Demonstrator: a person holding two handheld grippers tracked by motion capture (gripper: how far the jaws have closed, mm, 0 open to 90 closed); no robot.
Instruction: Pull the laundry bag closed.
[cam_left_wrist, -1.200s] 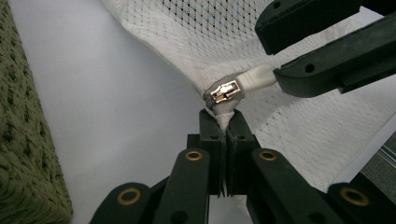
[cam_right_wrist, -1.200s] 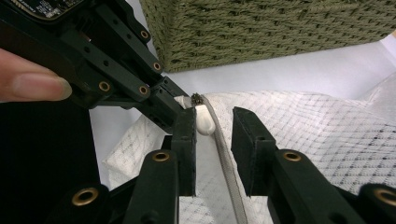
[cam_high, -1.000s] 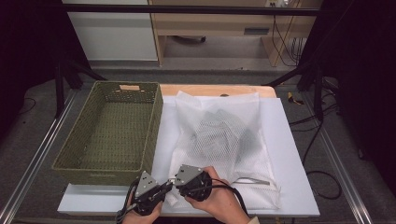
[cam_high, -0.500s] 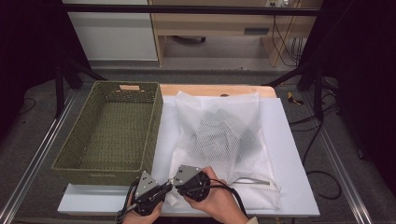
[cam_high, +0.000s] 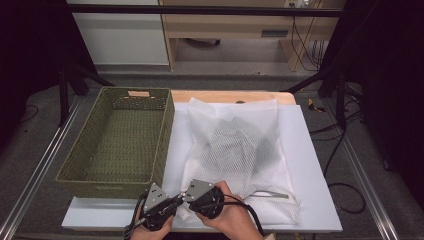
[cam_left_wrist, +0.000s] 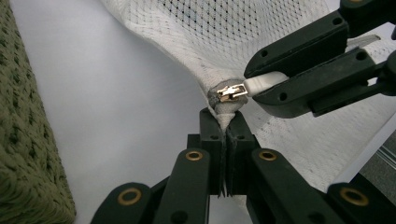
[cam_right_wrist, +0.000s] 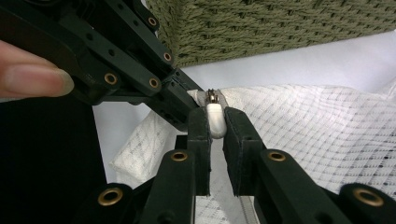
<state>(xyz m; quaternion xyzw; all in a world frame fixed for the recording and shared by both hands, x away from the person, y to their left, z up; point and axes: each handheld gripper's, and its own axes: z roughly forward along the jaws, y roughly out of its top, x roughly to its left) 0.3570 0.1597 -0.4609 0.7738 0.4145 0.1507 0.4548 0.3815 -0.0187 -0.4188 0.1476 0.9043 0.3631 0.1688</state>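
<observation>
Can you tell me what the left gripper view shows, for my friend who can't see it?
The left gripper pinches a corner of the white mesh bag, while the right gripper's fingers hold the white zipper pull. A green woven basket sits at the left edge.

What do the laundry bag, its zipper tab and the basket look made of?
Laundry bag: thin white mesh fabric, see-through, dark items showing inside. Zipper tab: smooth white, probably plastic or rubber, on a shiny metal slider. Basket: olive-green woven cord or wicker, matte, coarse weave.
</observation>
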